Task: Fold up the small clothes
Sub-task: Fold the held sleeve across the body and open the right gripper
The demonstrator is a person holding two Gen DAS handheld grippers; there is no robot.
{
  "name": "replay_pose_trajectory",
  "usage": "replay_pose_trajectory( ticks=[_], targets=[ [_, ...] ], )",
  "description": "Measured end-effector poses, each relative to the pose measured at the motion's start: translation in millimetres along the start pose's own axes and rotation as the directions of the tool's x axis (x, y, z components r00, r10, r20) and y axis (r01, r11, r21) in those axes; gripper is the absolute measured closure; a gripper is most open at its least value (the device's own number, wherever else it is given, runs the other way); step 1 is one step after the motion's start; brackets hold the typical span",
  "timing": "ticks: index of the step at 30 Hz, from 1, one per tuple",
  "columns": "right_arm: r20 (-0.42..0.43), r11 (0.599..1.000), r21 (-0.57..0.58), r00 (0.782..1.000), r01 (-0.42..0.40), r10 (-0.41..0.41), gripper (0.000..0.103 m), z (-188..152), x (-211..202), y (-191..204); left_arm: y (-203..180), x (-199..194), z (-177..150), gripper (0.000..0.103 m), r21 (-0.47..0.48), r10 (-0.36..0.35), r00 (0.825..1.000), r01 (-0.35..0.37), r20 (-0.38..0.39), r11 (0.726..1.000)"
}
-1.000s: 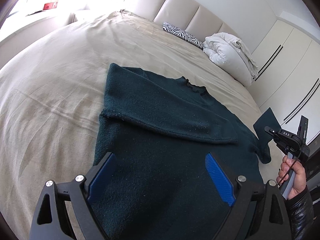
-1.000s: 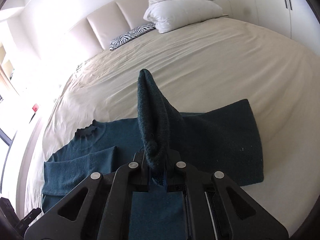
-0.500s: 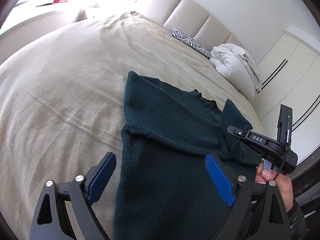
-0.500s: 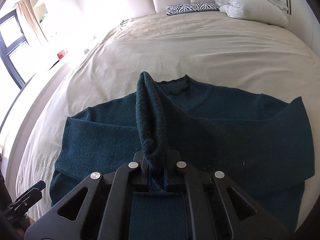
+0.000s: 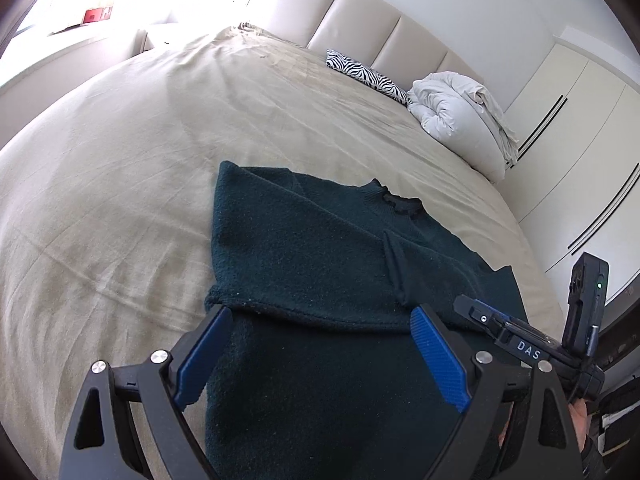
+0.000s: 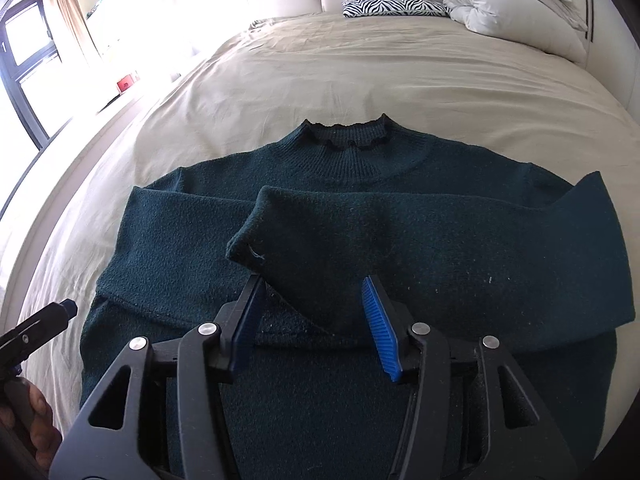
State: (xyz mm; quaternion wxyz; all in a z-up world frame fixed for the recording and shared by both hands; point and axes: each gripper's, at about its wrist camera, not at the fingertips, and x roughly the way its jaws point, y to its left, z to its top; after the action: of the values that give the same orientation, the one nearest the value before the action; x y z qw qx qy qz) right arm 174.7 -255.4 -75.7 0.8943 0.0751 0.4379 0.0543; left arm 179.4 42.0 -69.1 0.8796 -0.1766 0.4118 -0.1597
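A dark teal knit sweater (image 6: 360, 208) lies flat on the beige bed (image 6: 360, 76), collar toward the headboard. Both sleeves are folded across its chest. The right sleeve's cuff (image 6: 256, 236) rests just beyond my right gripper (image 6: 314, 292), whose jaws are opening, the blue pads apart and off the cloth. In the left wrist view the sweater (image 5: 320, 264) lies ahead of my left gripper (image 5: 320, 320), which stands open above its lower left part with nothing between its fingers. The right gripper's tip (image 5: 480, 312) shows at the right edge there.
A white folded duvet (image 5: 460, 116) and a zebra-print pillow (image 5: 368, 74) lie by the padded headboard (image 5: 360, 12). White wardrobe doors (image 5: 580, 160) stand at the right. A window (image 6: 28, 64) and sill are on the left. The person's hand (image 6: 36, 424) holds the left gripper.
My right gripper carried the right sleeve across the sweater's chest, lowered it, and its jaws came apart off the cuff. The left gripper shifted slightly and stayed open.
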Motion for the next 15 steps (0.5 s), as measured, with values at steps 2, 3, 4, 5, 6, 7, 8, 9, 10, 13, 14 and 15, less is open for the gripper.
replay_pose_trajectory(
  ticks=[2, 3, 4, 5, 6, 7, 8, 9, 10, 13, 14, 15],
  targets=[
    [0.019, 1.000, 0.012, 0.999, -0.028, 0.027, 0.054, -8, -21, -10, -13, 8, 11, 0.007, 0.021, 0.004, 1.000, -0.004, -0.012, 1.000],
    [0.033, 0.999, 0.021, 0.999, -0.042, 0.041, 0.054, -12, -34, -17, -20, 15, 17, 0.007, 0.035, 0.004, 1.000, -0.003, -0.025, 0.999],
    [0.051, 0.998, 0.035, 0.997, -0.055, 0.053, 0.054, -17, -45, -25, -29, 23, 21, 0.007, 0.050, 0.001, 0.999, 0.001, -0.034, 0.999],
    [0.070, 0.997, 0.054, 0.996, -0.064, 0.060, 0.054, -22, -57, -35, -36, 33, 26, 0.007, 0.067, 0.004, 0.999, -0.001, -0.047, 0.998],
    [0.085, 0.995, 0.077, 0.994, -0.068, 0.062, 0.054, -26, -66, -45, -44, 43, 31, 0.007, 0.082, 0.009, 0.998, -0.003, -0.066, 0.997],
    [0.100, 0.992, 0.104, 0.993, -0.076, 0.066, 0.054, -29, -76, -57, -52, 57, 35, 0.009, 0.093, -0.003, 0.995, 0.013, -0.099, 0.996],
    [0.115, 0.987, 0.130, 0.991, -0.089, 0.074, 0.054, -32, -85, -69, -60, 70, 39, 0.016, 0.100, -0.020, 0.991, 0.034, -0.135, 0.994],
    [0.130, 0.983, 0.153, 0.988, -0.104, 0.085, 0.054, -34, -93, -81, -67, 83, 41, 0.022, 0.109, -0.026, 0.986, 0.044, -0.166, 0.993],
    [0.145, 0.978, 0.173, 0.986, -0.112, 0.087, 0.054, -35, -100, -93, -74, 96, 42, 0.035, 0.121, -0.014, 0.979, 0.039, -0.201, 0.992],
    [0.172, 0.969, 0.222, 0.983, -0.104, 0.066, 0.054, -38, -112, -126, -84, 126, 45, 0.045, 0.124, 0.012, 0.962, 0.023, -0.273, 0.992],
    [0.174, 0.966, 0.237, 0.983, -0.100, 0.059, 0.054, -39, -115, -137, -87, 131, 45, 0.045, 0.125, 0.020, 0.960, 0.016, -0.281, 0.992],
    [0.178, 0.964, 0.249, 0.983, -0.093, 0.049, 0.054, -40, -117, -147, -89, 135, 44, 0.045, 0.120, 0.005, 0.957, 0.031, -0.288, 0.992]
  ],
)
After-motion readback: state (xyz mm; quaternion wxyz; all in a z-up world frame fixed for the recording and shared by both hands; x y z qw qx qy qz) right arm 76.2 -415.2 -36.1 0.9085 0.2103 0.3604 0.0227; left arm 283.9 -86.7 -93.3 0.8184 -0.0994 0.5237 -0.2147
